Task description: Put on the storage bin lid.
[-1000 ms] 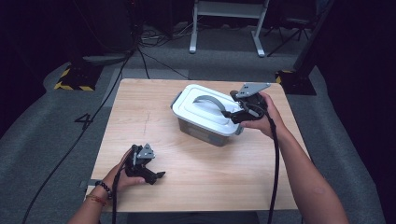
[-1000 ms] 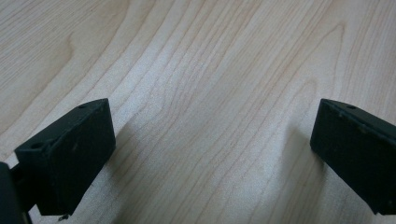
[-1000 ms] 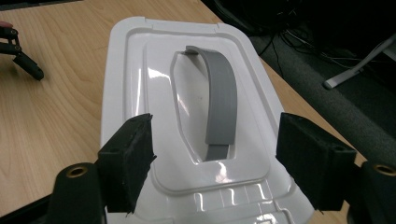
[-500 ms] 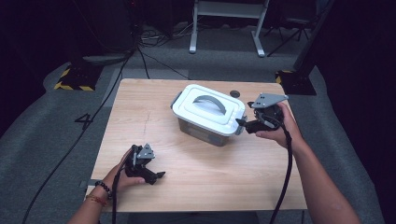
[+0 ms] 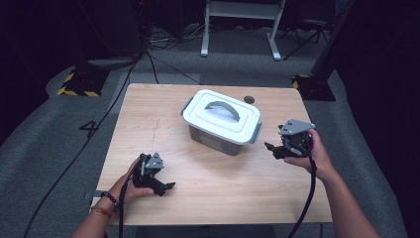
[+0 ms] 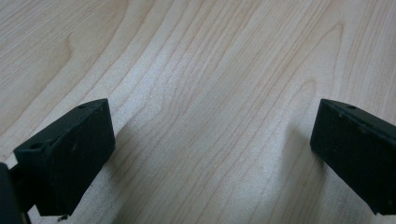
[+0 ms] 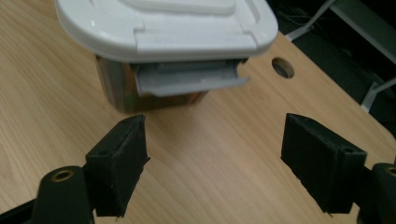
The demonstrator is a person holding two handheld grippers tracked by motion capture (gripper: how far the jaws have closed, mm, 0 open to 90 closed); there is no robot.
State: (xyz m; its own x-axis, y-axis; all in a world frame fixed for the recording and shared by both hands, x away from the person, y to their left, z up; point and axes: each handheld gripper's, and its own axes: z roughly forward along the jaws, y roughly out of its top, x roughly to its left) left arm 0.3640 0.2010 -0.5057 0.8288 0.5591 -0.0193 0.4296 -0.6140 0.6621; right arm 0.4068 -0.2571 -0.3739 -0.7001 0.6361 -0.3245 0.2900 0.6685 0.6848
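1 lidded container [image 5: 221, 122] sits on the worktop [image 5: 148, 124], a little back of centre, its long axis running diagonally from back-left to front-right, with 1 arched handle [image 5: 221, 107] along the white lid. 1 grey side latch [image 7: 187, 79] faces the right gripper [image 5: 272, 148], which hangs just beside that end, its jaws having just been opening, wide now, nothing between them. The left gripper [image 5: 166, 187] rests near the front-left edge, jaws wide over bare wood.

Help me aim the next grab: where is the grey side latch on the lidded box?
In the right gripper view, the latch hangs under the white lid, just beyond the open right claw.
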